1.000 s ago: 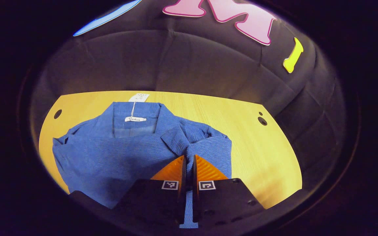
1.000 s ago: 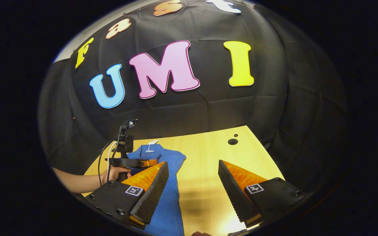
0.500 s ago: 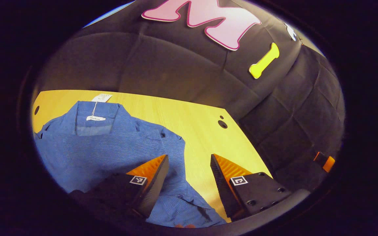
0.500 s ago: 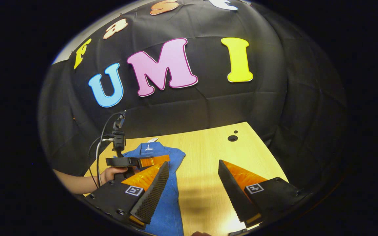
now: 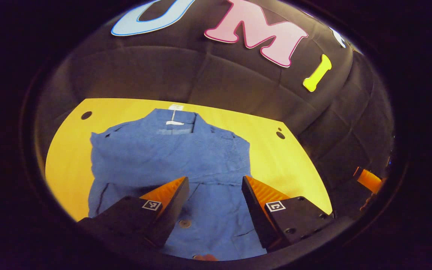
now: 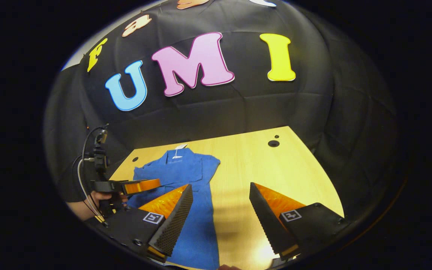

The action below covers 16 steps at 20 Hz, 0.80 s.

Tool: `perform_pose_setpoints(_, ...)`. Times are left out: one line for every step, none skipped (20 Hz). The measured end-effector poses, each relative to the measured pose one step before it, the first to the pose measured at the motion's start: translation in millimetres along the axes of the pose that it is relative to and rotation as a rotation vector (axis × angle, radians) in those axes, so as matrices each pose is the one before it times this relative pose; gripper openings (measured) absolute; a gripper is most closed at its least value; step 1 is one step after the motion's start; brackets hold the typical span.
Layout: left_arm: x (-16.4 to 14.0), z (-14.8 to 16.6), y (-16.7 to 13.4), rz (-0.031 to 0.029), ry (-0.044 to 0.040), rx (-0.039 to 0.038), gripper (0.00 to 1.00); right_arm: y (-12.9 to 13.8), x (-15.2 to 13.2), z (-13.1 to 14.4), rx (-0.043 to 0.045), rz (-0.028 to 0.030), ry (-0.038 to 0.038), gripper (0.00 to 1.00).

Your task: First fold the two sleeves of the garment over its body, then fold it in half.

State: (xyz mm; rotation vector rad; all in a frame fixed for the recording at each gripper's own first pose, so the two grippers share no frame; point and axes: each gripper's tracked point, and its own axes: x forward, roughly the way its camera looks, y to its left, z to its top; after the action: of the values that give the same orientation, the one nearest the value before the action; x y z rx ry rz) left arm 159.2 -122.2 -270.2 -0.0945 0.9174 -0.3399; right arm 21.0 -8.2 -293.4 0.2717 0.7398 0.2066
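Left gripper: 1 second ago its 2 orange fingers were pinched together on a strip of the blue cloth; half a second ago they had parted and the cloth had dropped. Now they stand wide apart, holding nothing, hovering above the lower front of the garment.

Left gripper, from the right gripper view: held by a hand at the table's near left edge, level over the cloth, pulled back toward the person compared with a second ago.

Right gripper: fingers apart and empty, as in both earlier frames; it waits over the bare table just right of the garment's edge.

Garment: a blue shirt lying flat on the yellow wooden table, collar and tag at the far side, hem toward the person. It now reads as a narrow rectangle.

Sleeves: the one just released lies across the body; a fold line crosses the chest. The other side also looks tucked in, though I cannot tell its exact lay.

Meaning for the task: the sleeve stage looks finished, judging by the outline.

Next step, as a judgement: the half fold remains, likely needing both grippers on the 2 hem corners, carried toward the collar.

Risk: the loose sleeves may slide out as the hem lifts.
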Motion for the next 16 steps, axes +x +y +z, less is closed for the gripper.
perform_pose_setpoints(-14.7,-15.86,16.48,0.04783,0.01151,-0.00883,0.84,5.63,-1.16,-7.98,-0.00571,0.00755,0.01728,0.97)
perform_pose_setpoints(-15.06,-15.46,14.84,0.04283,0.01315,-0.00756,0.85,6.35,-1.14,-10.03,-0.00964,0.00522,0.02103,0.97)
perform_pose_setpoints(-12.8,-15.27,14.91,0.0371,0.01424,-0.00905,0.86,6.6,-0.6,-9.64,-0.00893,0.00798,0.02389,0.97)
perform_pose_setpoints(-12.14,-15.11,14.2,0.02647,0.01625,-0.0116,0.86,7.56,-2.94,-12.99,-0.0105,0.01135,0.02632,0.97)
perform_pose_setpoints(-12.17,-15.63,10.11,0.01492,0.01845,-0.01667,0.86,6.4,-0.93,-10.57,-0.00734,0.00868,0.02675,0.97)
perform_pose_setpoints(-10.14,-14.02,12.09,0.01188,0.01717,-0.01883,0.85,5.87,1.53,-14.14,-0.0073,0.00883,0.02777,0.97)
perform_pose_setpoints(-8.05,-15.64,11.78,0.01375,0.02407,-0.01637,0.85,5.27,0.41,-12.89,-0.00519,0.00558,0.02934,0.97)
perform_pose_setpoints(-5.38,-14.87,12.44,0.02201,0.03243,-0.01449,0.85,5.19,2.08,-14.07,-0.0041,0.00446,0.03583,0.97)
perform_pose_setpoints(-3.35,-13.62,12.41,0.018,0.02496,-0.01168,0.85,3.17,1.57,-13.24,0.00055,-0.00216,0.0356,0.97)
perform_pose_setpoints(-2.41,-11.97,11.27,0.0149,0.02407,-0.00519,0.86,1.36,3.21,-16.5,-0.00102,-0.00251,0.05236,0.97)
perform_pose_setpoints(-4.13,-13.35,7.47,0.01514,0.03806,-0.0076,0.86,3.4,3.62,-14.18,0.00855,0.00206,0.05108,0.97)
perform_pose_setpoints(0.07,-13.22,10.91,0.01248,0.03476,-0.00966,0.85,2.62,4.6,-15.59,0.00782,0.00434,0.0555,0.98)
perform_pose_setpoints(-0.17,-9.81,8.35,0.00377,0.02769,-0.00877,0.86,0.03,4.17,-8.41,0.00781,-0.00423,0.03678,0.98)
perform_pose_setpoints(1.46,-7.74,6.64,0.00225,0.0262,-0.00485,0.85,0.08,3.09,-10.72,-0.00325,-0.01112,0.03942,0.98)
perform_pose_setpoints(-0.22,-9.82,9.68,0.00623,0.02104,-0.00624,0.85,-2.64,1.55,-10.34,-0.00958,-0.01737,0.03495,0.98)
perform_pose_setpoints(1.08,-4.46,7.52,0.00867,0.00815,-0.0028,0.86,-1.17,3.2,-10.86,-0.01219,-0.00998,0.01933,0.98)
